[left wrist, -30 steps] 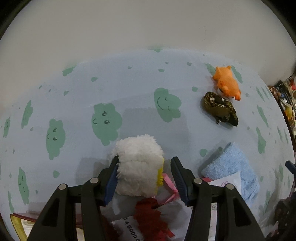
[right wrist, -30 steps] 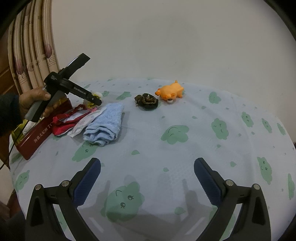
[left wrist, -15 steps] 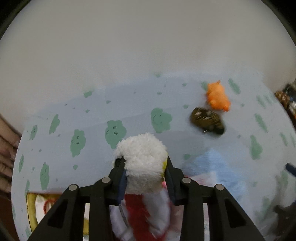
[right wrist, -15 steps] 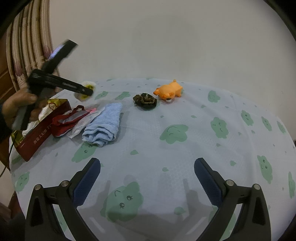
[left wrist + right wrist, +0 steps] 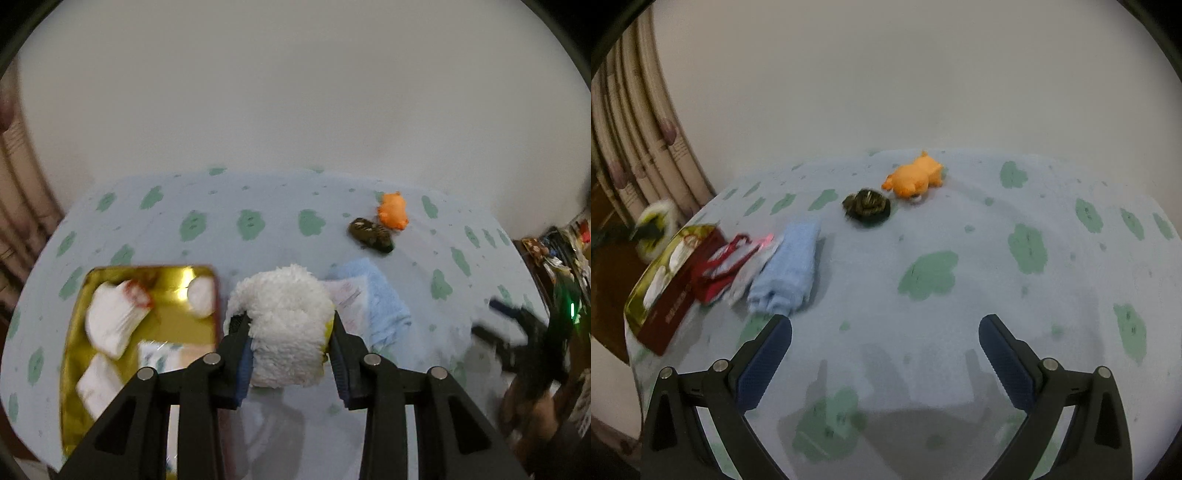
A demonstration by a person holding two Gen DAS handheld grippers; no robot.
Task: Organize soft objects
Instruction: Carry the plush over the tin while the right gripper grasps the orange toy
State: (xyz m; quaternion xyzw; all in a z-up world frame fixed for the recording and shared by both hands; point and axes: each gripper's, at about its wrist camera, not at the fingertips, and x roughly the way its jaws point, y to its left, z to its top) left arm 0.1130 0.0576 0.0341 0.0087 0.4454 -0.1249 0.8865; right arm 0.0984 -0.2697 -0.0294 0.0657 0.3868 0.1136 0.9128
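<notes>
My left gripper (image 5: 291, 332) is shut on a white fluffy plush (image 5: 286, 321) with a bit of yellow on one side, held up off the table just right of the gold-lined box (image 5: 173, 325). Several white soft items lie in that box. In the right wrist view the plush (image 5: 657, 221) is a blur at far left, beyond the red-walled box (image 5: 672, 314). My right gripper (image 5: 884, 325) hangs open over bare tablecloth with nothing between its fingers. A folded blue towel (image 5: 790, 269), a dark coiled toy (image 5: 866, 205) and an orange plush animal (image 5: 914, 177) lie on the cloth.
A red pouch (image 5: 727, 262) and a white printed packet (image 5: 753, 273) lie between the box and the towel. The light blue tablecloth (image 5: 960, 229) with green cloud prints meets a white wall behind. Curtains (image 5: 631, 147) hang at the left. Cluttered shelves (image 5: 561, 258) stand at the right.
The left gripper closed on the white plush, lifted it off the pile and carried it up and left toward the box. The right gripper shifted slightly, still open.
</notes>
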